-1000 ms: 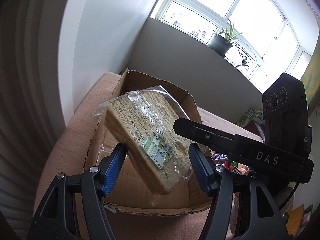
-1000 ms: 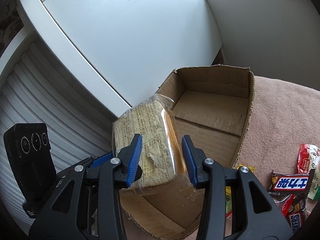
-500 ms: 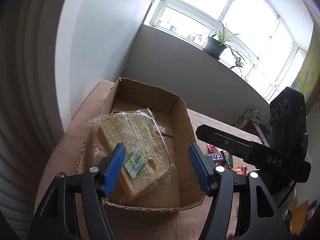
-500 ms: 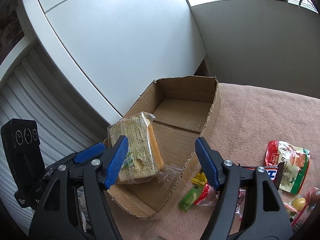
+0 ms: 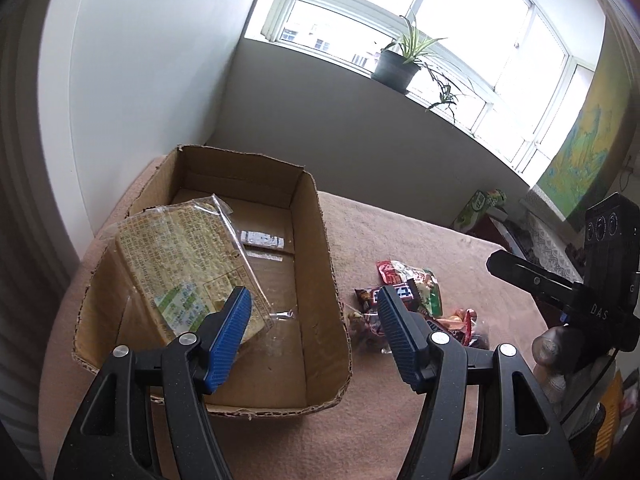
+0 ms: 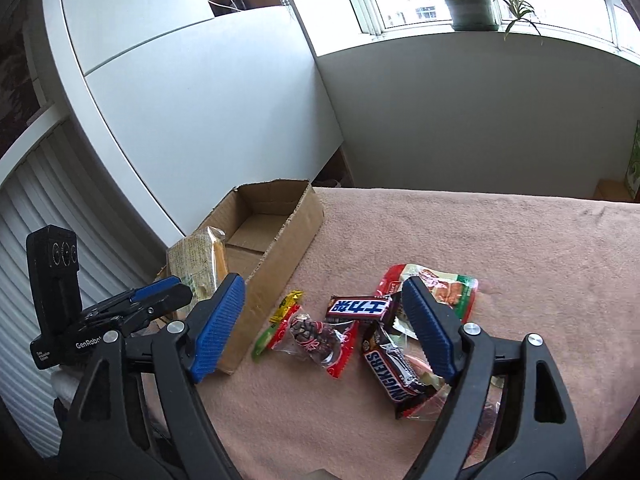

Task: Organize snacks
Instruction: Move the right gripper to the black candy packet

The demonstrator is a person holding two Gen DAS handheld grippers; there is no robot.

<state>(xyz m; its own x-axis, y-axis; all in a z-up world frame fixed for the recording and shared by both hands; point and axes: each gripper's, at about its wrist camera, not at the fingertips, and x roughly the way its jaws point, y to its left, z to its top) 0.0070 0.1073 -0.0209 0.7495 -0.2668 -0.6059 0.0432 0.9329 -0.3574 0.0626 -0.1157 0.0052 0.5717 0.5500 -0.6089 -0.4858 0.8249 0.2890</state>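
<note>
Looking along our left gripper point(image 5: 314, 322), we see its blue pads spread apart with nothing pinched between them, held above the near end of the open cardboard box point(image 5: 320, 264). At about ten o'clock from that gripper, a clear-wrapped pack of toast slices point(image 5: 176, 256) sits inside the box, propped at a tilt against the left wall, its green label facing up; the left pad overlaps its near corner in the picture, but we cannot tell whether it touches. At about two o'clock, outside the box on the pink cloth point(image 5: 400, 232), a small heap of snacks waits. Through the right wrist camera, our right gripper point(image 6: 324, 322) hangs over that heap with its jaws opening and nothing gripped between them. Beneath it lie a brown bar with a white label in blue characters point(image 6: 358, 309), a Snickers bar point(image 6: 394, 368) at five o'clock from it, a red-edged clear packet of dark dried fruit point(image 6: 316, 338) at seven o'clock, and a yellow-green sachet point(image 6: 276, 322) just beside the box wall. A red and white pouch point(image 6: 444, 290) lies at two o'clock, partly behind the right pad. Beyond the table, a potted spider plant point(image 6: 470, 4) stands on the windowsill at twelve o'clock.
</note>
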